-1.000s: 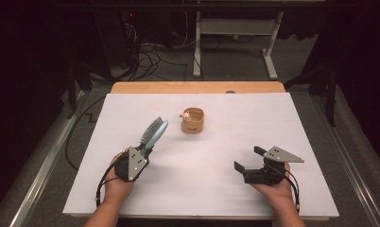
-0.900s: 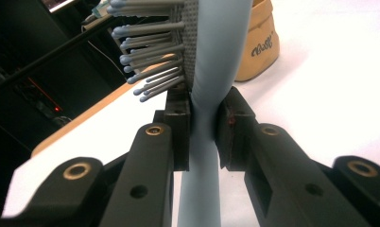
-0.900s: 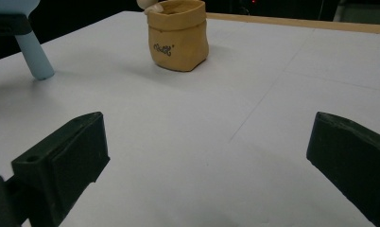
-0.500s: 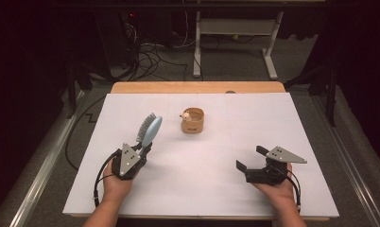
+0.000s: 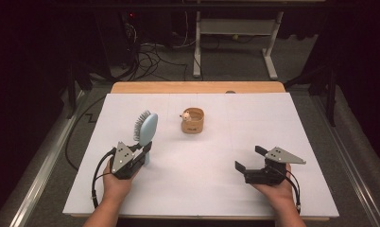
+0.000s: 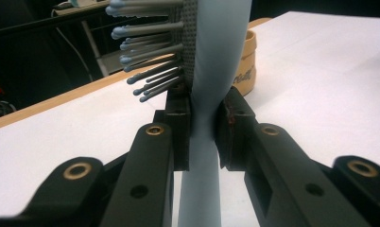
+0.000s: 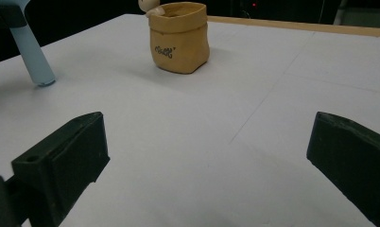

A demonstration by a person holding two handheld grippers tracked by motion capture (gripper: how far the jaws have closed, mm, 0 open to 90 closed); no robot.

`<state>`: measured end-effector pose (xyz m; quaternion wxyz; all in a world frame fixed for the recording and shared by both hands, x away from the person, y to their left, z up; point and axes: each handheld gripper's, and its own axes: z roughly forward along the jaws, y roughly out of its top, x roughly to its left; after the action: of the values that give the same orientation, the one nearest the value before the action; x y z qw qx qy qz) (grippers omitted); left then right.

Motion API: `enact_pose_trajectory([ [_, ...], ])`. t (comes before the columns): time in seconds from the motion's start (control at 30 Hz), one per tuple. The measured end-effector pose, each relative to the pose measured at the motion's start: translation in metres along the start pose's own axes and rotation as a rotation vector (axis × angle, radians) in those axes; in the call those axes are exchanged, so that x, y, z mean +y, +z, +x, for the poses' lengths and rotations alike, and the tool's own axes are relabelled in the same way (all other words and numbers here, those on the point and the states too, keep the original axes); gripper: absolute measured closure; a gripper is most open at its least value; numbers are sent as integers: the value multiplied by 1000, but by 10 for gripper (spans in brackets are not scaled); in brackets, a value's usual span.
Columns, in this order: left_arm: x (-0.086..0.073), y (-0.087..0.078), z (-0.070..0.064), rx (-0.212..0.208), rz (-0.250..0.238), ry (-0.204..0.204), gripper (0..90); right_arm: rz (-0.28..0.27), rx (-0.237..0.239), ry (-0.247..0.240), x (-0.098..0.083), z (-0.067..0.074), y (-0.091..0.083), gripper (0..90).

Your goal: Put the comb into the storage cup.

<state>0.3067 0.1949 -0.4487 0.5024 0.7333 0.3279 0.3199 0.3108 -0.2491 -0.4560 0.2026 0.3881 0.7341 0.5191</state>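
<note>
Two tools: the left tool [image 5: 147, 147] clamps the blue hairbrush [image 5: 146, 130] upright; the right tool [image 5: 250, 160] gapes wide.

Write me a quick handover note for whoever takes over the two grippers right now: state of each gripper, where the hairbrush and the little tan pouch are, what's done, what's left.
Left gripper: shut on the handle of the light blue hairbrush, held upright, handle end at the white table cover, bristles facing the table's left side.
Right gripper: open, empty, low over the cover at front right.
Tan pouch: upright at table centre, apart from both grippers, something small poking out of its top.
Done: brush is gripped.
Left: probably bring the brush to the pouch; the right gripper is free to steady it. Nothing has reached the pouch yet.
</note>
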Motion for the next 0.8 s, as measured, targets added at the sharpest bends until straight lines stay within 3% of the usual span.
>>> enact_pose_trajectory([
  [0.33,2,1,-5,-38,-18,-31,773,10,25,-8,0,3,4,4],
  [0.8,5,7,-23,-36,8,35,773,4,92,-40,7,23,18,4],
])
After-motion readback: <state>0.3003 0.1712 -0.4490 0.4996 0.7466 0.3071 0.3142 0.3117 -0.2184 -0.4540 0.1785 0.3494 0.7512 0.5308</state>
